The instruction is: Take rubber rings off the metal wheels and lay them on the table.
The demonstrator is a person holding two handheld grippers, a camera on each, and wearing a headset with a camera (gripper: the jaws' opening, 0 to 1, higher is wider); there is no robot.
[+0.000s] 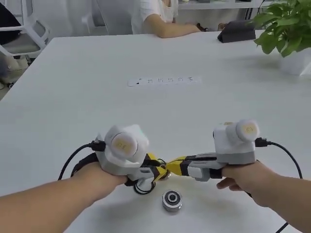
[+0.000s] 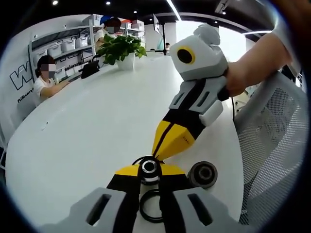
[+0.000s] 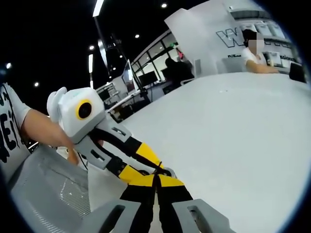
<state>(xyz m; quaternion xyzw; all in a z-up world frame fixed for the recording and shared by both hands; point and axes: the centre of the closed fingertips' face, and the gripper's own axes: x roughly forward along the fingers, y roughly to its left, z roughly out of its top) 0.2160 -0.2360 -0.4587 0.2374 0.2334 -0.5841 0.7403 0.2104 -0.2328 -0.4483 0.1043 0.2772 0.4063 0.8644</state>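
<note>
Two grippers meet tip to tip, low over the white table [image 1: 160,111].
The left gripper [image 2: 148,171] clamps a metal wheel [image 2: 149,166]. The right gripper [image 3: 156,177], jaws pressed together, pinches the wheel's rubber ring [image 2: 138,162]. A loose ring [image 2: 150,208] lies on the table beneath, with a second wheel [image 1: 171,200] just beside.

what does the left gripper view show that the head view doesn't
Left gripper view: a metal wheel clamped in the left claw, the right claw with its tip at the wheel's rubber ring, plus shelves and a mesh chair.
Head view: a printed strip on the table, and the person's forearms.
Both: a free wheel on the table, a loose black ring and the plant.
</note>
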